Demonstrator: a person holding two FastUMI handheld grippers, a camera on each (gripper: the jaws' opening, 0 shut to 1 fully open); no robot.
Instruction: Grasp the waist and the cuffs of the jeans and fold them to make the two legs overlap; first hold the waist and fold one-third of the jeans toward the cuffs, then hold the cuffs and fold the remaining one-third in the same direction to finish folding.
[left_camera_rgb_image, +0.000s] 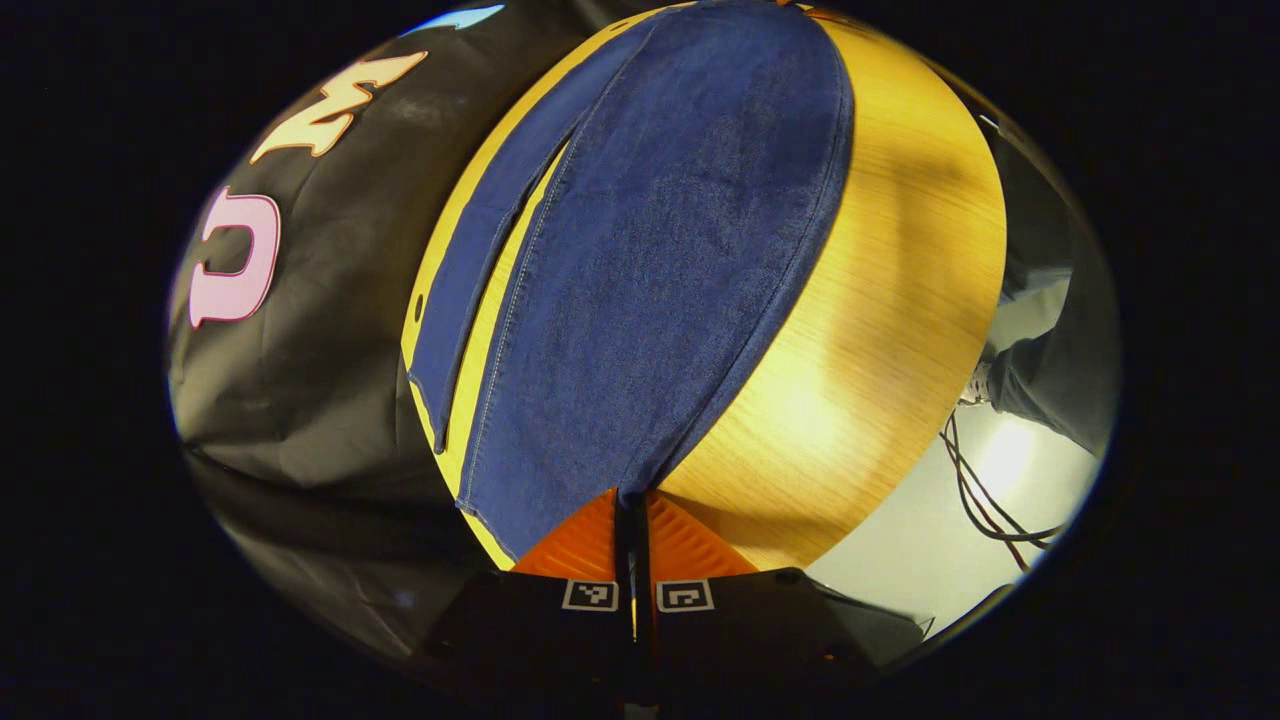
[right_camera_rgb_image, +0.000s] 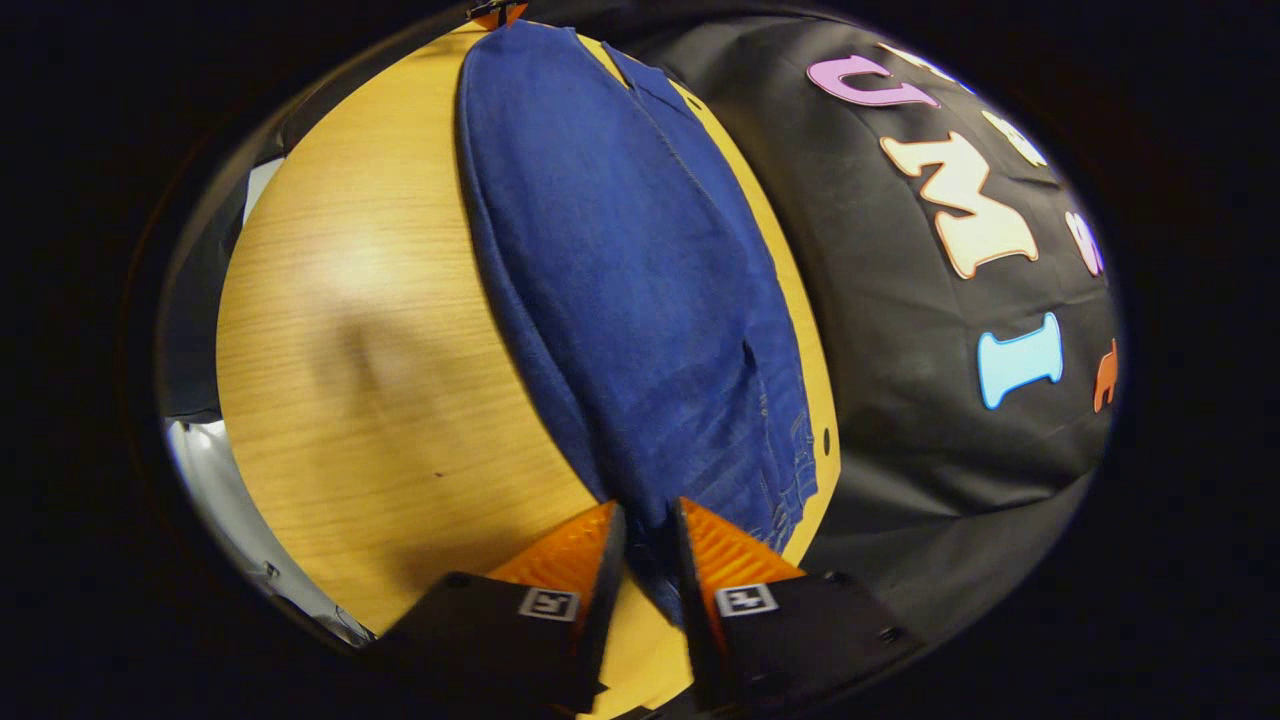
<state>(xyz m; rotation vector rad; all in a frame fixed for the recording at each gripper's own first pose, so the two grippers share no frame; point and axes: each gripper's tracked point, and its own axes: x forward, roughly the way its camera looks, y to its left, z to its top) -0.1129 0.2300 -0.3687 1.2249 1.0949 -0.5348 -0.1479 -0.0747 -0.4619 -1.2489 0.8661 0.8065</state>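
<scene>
1. Already the jeans (left_camera_rgb_image: 650, 250) lie lengthwise on the wooden table (left_camera_rgb_image: 880, 330), legs nearly overlapped; one leg (left_camera_rgb_image: 470, 260) peeks out at centre left of the left gripper view.
2. My left gripper (left_camera_rgb_image: 632, 520), bottom centre, is pinched closed on the cuff end.
3. My right gripper (right_camera_rgb_image: 648, 530), bottom centre, has its fingers narrowly parted around bunched denim at the waist end (right_camera_rgb_image: 770, 470).
4. Judging by this, both one-third folds remain.

The right gripper (right_camera_rgb_image: 648, 525) fingers pinch the jeans (right_camera_rgb_image: 640, 290) on the table (right_camera_rgb_image: 370, 400).
</scene>
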